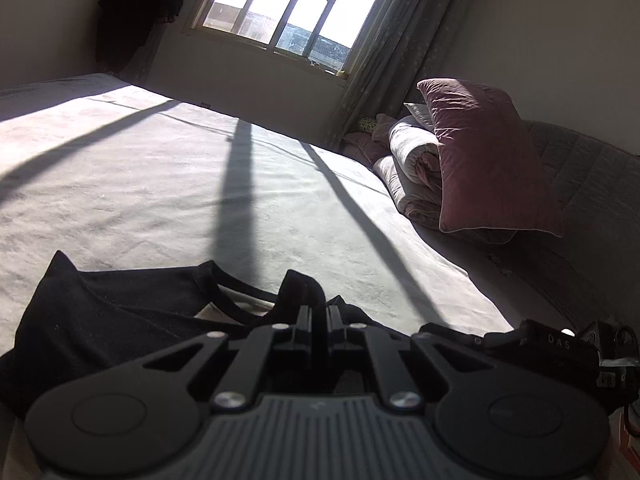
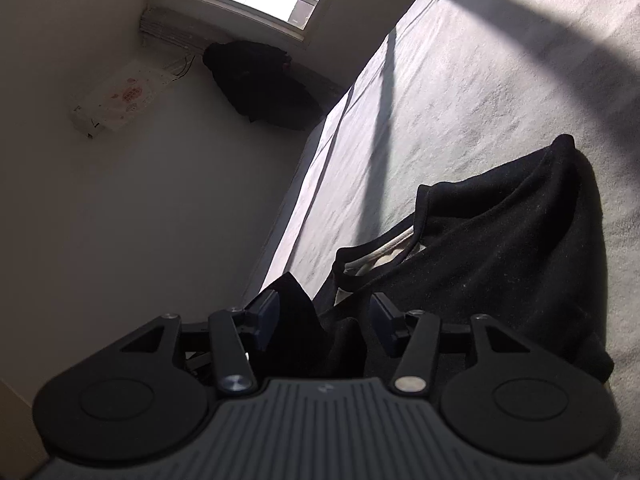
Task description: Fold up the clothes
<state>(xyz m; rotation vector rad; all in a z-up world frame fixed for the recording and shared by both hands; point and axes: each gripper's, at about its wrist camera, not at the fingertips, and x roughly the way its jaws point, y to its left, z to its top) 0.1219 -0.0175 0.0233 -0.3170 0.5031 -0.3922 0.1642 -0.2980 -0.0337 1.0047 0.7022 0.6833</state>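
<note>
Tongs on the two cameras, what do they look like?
Both the left tongs and the right tongs have black metal link arms with shiny silver bolts, two round black discs and a ribbed grey base. The right pair's fingers carry dark bluish pads.

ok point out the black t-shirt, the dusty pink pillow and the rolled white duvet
black t-shirt (image 2: pixel 500 248), right wrist view, on its flat body fabric
dusty pink pillow (image 1: pixel 488 160), left wrist view, on its front face
rolled white duvet (image 1: pixel 412 148), left wrist view, on the top roll
</note>
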